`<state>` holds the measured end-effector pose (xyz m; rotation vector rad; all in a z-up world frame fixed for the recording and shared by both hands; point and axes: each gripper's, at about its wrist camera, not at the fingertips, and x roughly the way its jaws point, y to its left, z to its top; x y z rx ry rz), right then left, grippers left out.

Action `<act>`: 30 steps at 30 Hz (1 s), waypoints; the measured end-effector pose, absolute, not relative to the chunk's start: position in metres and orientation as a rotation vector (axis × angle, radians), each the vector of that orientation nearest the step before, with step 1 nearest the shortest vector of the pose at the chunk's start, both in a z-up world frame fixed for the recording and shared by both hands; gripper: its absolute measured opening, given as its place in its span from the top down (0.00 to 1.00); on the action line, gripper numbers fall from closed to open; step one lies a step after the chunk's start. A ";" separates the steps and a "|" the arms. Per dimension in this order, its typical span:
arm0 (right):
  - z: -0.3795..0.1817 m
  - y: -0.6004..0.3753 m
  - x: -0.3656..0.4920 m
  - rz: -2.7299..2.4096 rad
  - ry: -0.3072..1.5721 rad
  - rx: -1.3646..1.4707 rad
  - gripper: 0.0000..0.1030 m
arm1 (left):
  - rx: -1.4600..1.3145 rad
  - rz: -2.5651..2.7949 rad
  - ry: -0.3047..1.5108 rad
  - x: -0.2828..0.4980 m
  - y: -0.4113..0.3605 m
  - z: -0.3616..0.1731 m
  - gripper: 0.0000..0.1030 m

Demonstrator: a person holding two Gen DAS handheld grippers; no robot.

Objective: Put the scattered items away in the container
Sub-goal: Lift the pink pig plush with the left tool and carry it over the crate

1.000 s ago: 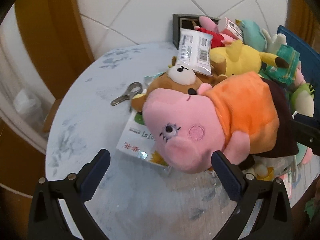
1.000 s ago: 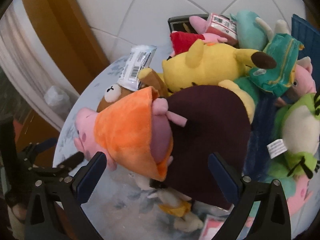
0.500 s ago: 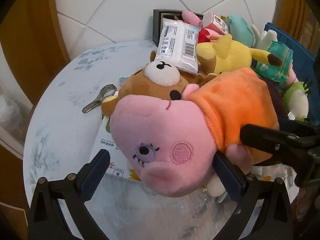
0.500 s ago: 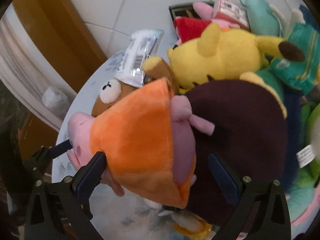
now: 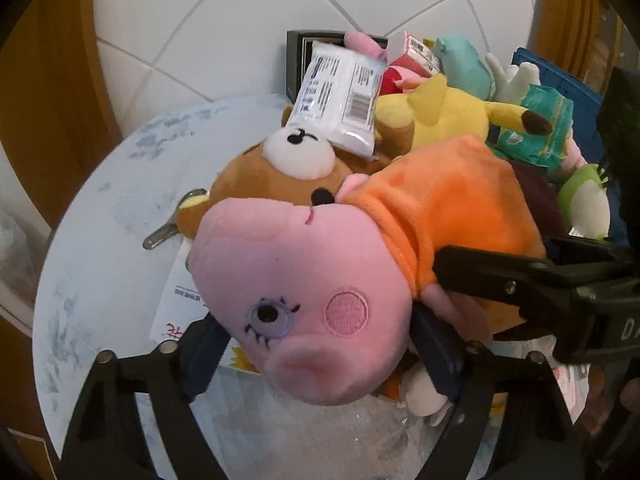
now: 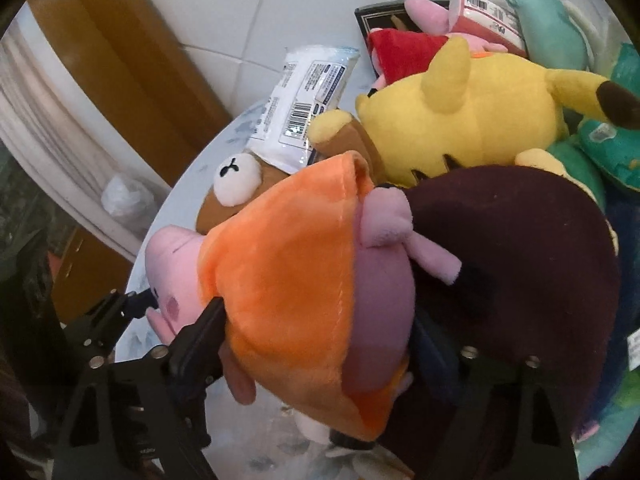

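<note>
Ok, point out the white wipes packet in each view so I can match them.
Left wrist view: wipes packet upper centre, lying on the brown bear's head.
Right wrist view: wipes packet upper centre-left, above the bear's muzzle.
Shared landmark: yellow plush just right of it.

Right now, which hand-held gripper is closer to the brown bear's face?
Left. The left hand-held gripper is closing around the pig's head, lying right against the brown bear. The right hand-held gripper closes around the pig's orange dress, farther back.
</note>
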<state>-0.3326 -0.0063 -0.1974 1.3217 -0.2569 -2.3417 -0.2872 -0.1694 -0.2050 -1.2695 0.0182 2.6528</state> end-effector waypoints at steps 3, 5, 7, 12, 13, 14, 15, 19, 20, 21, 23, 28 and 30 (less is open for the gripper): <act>-0.186 -0.003 -0.323 -2.351 -0.256 1.284 0.20 | -1.215 2.668 0.022 -0.278 -0.169 -0.188 0.21; -0.169 0.001 -0.313 -2.373 -0.256 1.233 0.20 | -1.165 2.684 0.032 -0.271 -0.166 -0.171 0.21; -0.154 0.005 -0.306 -2.395 -0.255 1.193 0.20 | -1.125 2.692 0.037 -0.266 -0.162 -0.156 0.21; -0.118 0.023 -0.283 -2.467 -0.249 1.099 0.20 | -1.029 2.686 0.066 -0.255 -0.142 -0.122 0.21; -0.112 0.028 -0.279 -2.479 -0.252 1.087 0.20 | -1.013 2.683 0.075 -0.253 -0.136 -0.116 0.21; -0.107 0.034 -0.275 -2.495 -0.255 1.072 0.20 | -0.997 2.681 0.082 -0.251 -0.130 -0.111 0.21; -0.101 0.040 -0.271 -2.509 -0.261 1.058 0.20 | -0.986 2.676 0.087 -0.250 -0.124 -0.106 0.21; -0.085 0.067 -0.261 -2.562 -0.267 1.013 0.20 | -0.940 2.656 0.111 -0.247 -0.093 -0.088 0.21; -0.082 0.073 -0.259 -2.573 -0.269 1.006 0.20 | -0.927 2.650 0.118 -0.246 -0.085 -0.084 0.21; -0.078 0.081 -0.257 -2.586 -0.270 0.996 0.20 | -0.916 2.646 0.123 -0.246 -0.077 -0.080 0.21; -0.071 0.099 -0.252 -2.612 -0.273 0.975 0.20 | -0.892 2.636 0.136 -0.246 -0.057 -0.072 0.21; -0.052 0.148 -0.243 -2.666 -0.281 0.928 0.20 | -0.836 2.617 0.153 -0.247 -0.007 -0.054 0.21; -0.044 0.169 -0.241 -2.683 -0.278 0.913 0.20 | -0.817 2.612 0.155 -0.248 0.017 -0.048 0.21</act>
